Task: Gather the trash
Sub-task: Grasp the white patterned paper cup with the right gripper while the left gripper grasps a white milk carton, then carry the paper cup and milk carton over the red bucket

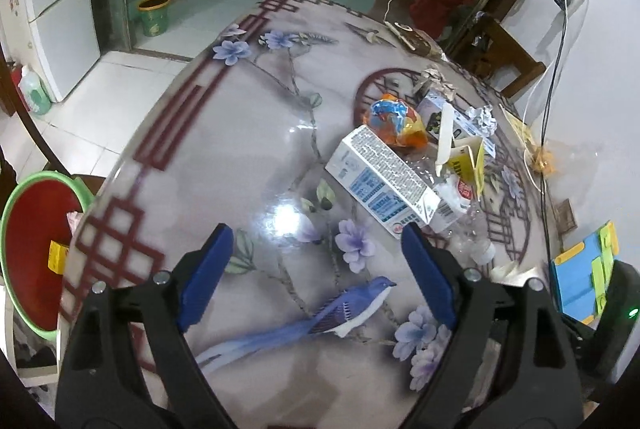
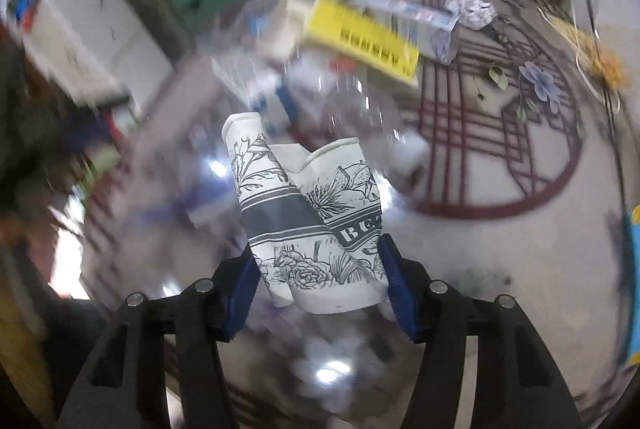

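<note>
In the left wrist view my left gripper (image 1: 316, 261) stands open over the flowered table (image 1: 224, 157), nothing between its blue fingers. Just beyond it lies a white and blue milk carton (image 1: 384, 177), then an orange and blue snack wrapper (image 1: 400, 121), a yellow box (image 1: 468, 157), a clear plastic bottle (image 1: 472, 229) and crumpled foil (image 1: 484, 117). In the right wrist view my right gripper (image 2: 320, 269) is shut on a crushed white paper cup with black flower print (image 2: 308, 213), its pads pressing both sides. Behind the cup lie the yellow box (image 2: 360, 37) and the blurred clear bottle (image 2: 360, 109).
A red basin with a green rim (image 1: 36, 241) sits below the table's left edge, with a yellow scrap inside. A green bin with a yellow rim (image 1: 154, 15) stands on the tiled floor further off. A blue and green object (image 1: 584, 269) and cables lie at the right.
</note>
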{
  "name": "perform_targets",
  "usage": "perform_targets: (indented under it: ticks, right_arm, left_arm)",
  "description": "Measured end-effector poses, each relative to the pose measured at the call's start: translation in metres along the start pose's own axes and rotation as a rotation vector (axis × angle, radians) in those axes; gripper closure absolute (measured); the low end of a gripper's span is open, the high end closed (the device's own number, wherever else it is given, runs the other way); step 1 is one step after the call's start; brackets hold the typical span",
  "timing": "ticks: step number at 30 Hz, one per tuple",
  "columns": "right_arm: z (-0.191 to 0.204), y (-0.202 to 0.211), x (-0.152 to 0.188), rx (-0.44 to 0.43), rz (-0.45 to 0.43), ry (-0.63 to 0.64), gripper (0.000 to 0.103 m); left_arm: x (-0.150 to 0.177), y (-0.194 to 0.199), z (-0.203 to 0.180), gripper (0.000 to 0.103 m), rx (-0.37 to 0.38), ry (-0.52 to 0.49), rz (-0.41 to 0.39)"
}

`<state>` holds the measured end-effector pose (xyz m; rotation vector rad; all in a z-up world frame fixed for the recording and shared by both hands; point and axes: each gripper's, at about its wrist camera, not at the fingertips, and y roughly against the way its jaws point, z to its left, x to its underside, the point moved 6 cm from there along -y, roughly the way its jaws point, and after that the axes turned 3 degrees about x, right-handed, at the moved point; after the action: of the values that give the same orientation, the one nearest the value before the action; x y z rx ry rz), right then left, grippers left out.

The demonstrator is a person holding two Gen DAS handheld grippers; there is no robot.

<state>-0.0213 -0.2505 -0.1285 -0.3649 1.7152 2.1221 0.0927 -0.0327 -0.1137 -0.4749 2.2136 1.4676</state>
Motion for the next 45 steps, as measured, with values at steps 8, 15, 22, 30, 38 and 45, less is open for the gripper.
perform_targets:
  ticks: [8,15,22,30,38,45]
  right_arm:
    - [-0.005,-0.010,-0.001,-0.053,0.024,-0.066,0.047]
    - [-0.002,-0.007,0.001,-0.074,0.015,-0.064,0.047]
    - [-0.009,-0.010,0.002,-0.041,0.011,-0.070,0.047]
    - [-0.001,-0.017,0.004,-0.022,0.021,-0.018,0.047]
    - [-0.001,-0.019,0.002,-0.006,0.010,-0.016,0.047]
    - [0.004,-0.018,0.002,0.003,0.001,0.005,0.047]
  left_arm:
    - [0.005,-0.034,0.003,0.019,-0.003,0.094,0.057]
    - [-0.017,-0.071,-0.021,0.016,0.085,0.226,0.065]
    - [-0.025,-0.121,-0.030,0.016,-0.003,0.352,0.110]
    - [-0.029,-0.127,-0.030,0.044,0.066,0.338,0.122]
    - [-0.030,-0.085,-0.030,0.067,0.088,0.170,0.129]
    - [-0.019,-0.014,-0.016,0.067,0.021,-0.058,0.074]
